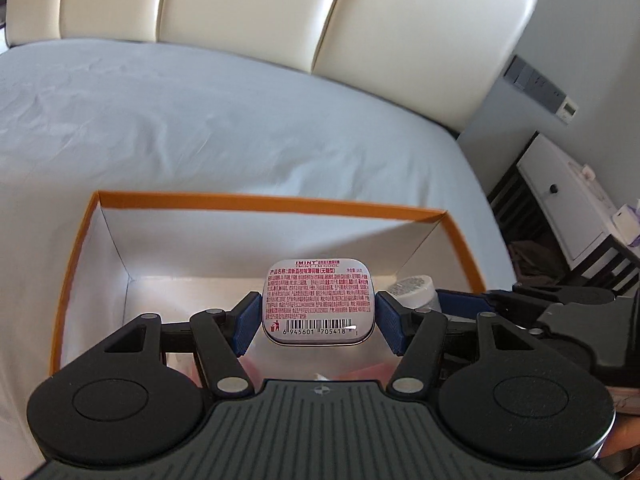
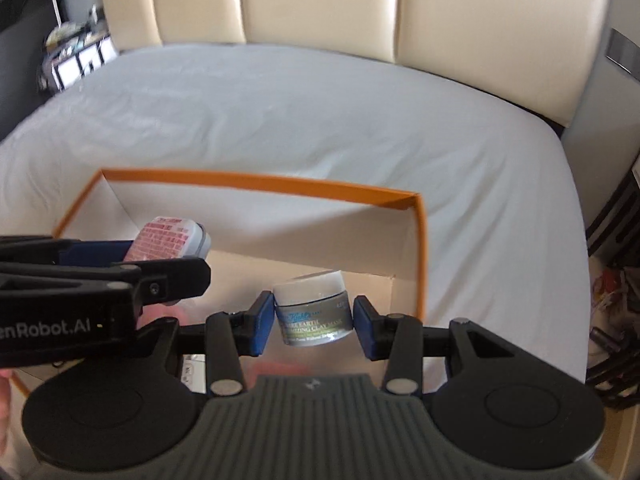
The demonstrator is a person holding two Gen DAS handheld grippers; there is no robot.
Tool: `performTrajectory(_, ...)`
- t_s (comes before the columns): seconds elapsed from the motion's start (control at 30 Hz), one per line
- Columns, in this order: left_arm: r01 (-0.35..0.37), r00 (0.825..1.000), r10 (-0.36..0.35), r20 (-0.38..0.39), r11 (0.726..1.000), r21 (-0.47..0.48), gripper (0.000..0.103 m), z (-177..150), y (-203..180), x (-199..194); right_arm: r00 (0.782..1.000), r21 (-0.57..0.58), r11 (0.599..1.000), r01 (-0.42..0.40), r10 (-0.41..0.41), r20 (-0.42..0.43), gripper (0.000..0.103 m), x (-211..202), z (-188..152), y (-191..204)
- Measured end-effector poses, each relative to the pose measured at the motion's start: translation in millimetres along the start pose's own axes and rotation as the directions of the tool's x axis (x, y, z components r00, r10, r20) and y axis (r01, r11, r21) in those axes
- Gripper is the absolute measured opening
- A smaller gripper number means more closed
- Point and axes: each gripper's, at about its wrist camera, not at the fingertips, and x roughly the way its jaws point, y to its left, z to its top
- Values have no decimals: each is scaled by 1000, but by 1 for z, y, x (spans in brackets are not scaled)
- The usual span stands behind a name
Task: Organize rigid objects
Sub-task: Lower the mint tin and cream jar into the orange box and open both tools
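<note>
Bedroom, grey-sheeted bed with cream padded headboard. Orange-rimmed white box open on sheet. Left gripper clamped about half wide on mint tin, label and barcode facing camera, held above box interior. Right gripper pinched narrower on clay mask jar, white lid up, slightly tilted, over box's right part. Grippers side by side, near each other.

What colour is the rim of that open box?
Orange; the box rim shows best in the right wrist view.
</note>
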Motion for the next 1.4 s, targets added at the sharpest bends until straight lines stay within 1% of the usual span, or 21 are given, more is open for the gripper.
performTrajectory(0.1, 1, 1000, -1, -30, 1000, 0, 70, -2, -2, 9, 1000, -52, 999, 1, -2, -28, 43, 20, -3, 3)
performTrajectory(0.17, 0, 999, 0, -43, 1000, 1, 70, -2, -2, 12, 999, -118, 992, 44, -46, -8, 43, 25, -5, 7)
performTrajectory(0.33, -28, 996, 28, -79, 1000, -7, 70, -2, 1, 22, 996, -228, 969, 94, -94, 12, 43, 35, -10, 16)
performTrajectory(0.47, -35, 993, 30, -116, 998, -48, 70, -5, 8, 29, 997, -233, 969, 80, -78, 19, 43, 36, -9, 11)
performTrajectory(0.5, -38, 992, 32, -120, 998, -54, 70, -6, 9, 29, 997, -237, 969, 76, -73, 22, 44, 36, -10, 11)
performTrajectory(0.6, -51, 991, 42, -123, 996, -70, 70, -7, 13, 28, 998, -243, 968, 66, -60, 34, 45, 34, -12, 11)
performTrajectory(0.73, -39, 993, 26, -119, 993, -112, 70, -6, 20, 23, 998, -213, 976, 39, -28, 55, 45, 25, -15, 7)
performTrajectory(0.8, -34, 994, 20, -110, 991, -133, 70, -7, 24, 22, 996, -188, 981, 48, -33, 84, 47, 19, -16, 3)
performTrajectory(0.83, -29, 994, 13, -106, 989, -147, 70, -7, 26, 21, 993, -175, 983, 58, -39, 110, 52, 12, -19, 0)
performTrajectory(0.9, -17, 994, -2, -110, 986, -168, 70, -8, 29, 22, 987, -157, 985, 77, -53, 151, 56, 3, -22, -4)
performTrajectory(0.93, -15, 993, -4, -114, 985, -171, 70, -9, 29, 22, 984, -150, 985, 88, -63, 164, 56, -2, -24, -5)
performTrajectory(1.07, -18, 993, -3, -121, 986, -169, 71, -9, 28, 22, 984, -128, 988, 89, -67, 167, 56, -6, -28, -8)
performTrajectory(1.27, 11, 990, -39, -135, 978, -206, 71, -11, 35, 23, 981, -129, 987, 99, -75, 179, 57, -6, -32, -4)
performTrajectory(1.4, 15, 989, -45, -140, 977, -213, 74, -13, 36, 24, 979, -134, 986, 104, -77, 189, 58, -5, -33, -2)
